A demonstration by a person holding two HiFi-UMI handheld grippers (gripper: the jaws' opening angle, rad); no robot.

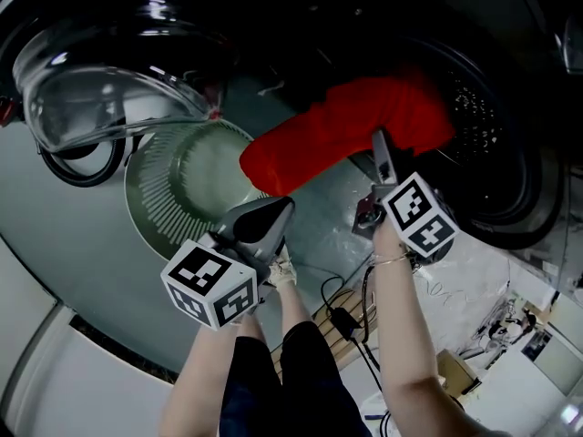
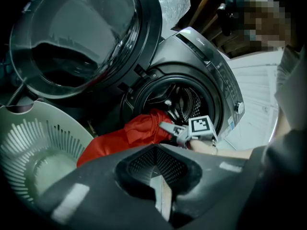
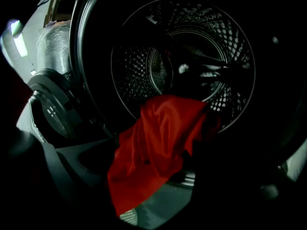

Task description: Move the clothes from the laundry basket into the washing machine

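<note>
A red garment [image 1: 346, 130] [image 2: 129, 135] [image 3: 158, 143] hangs half out of the washing machine's drum [image 1: 483, 116] [image 3: 192, 47], and its tail trails over the rim of the pale green laundry basket [image 1: 173, 189] [image 2: 29, 143]. My right gripper [image 1: 381, 148] [image 2: 165, 126] [image 3: 153, 145] is at the drum's mouth. Its jaws stand wide apart on either side of the cloth, and the pads do not press on it. My left gripper [image 1: 278, 209] [image 2: 156, 146] hangs shut and holds nothing, just short of the basket's rim and below the garment.
The machine's round glass door [image 1: 100, 80] [image 2: 72, 37] stands swung open above the basket at the left. Black cables [image 1: 342, 321] lie on the floor by the person's legs [image 1: 273, 371]. Bubble wrap [image 2: 172, 4] lies on top of the machine.
</note>
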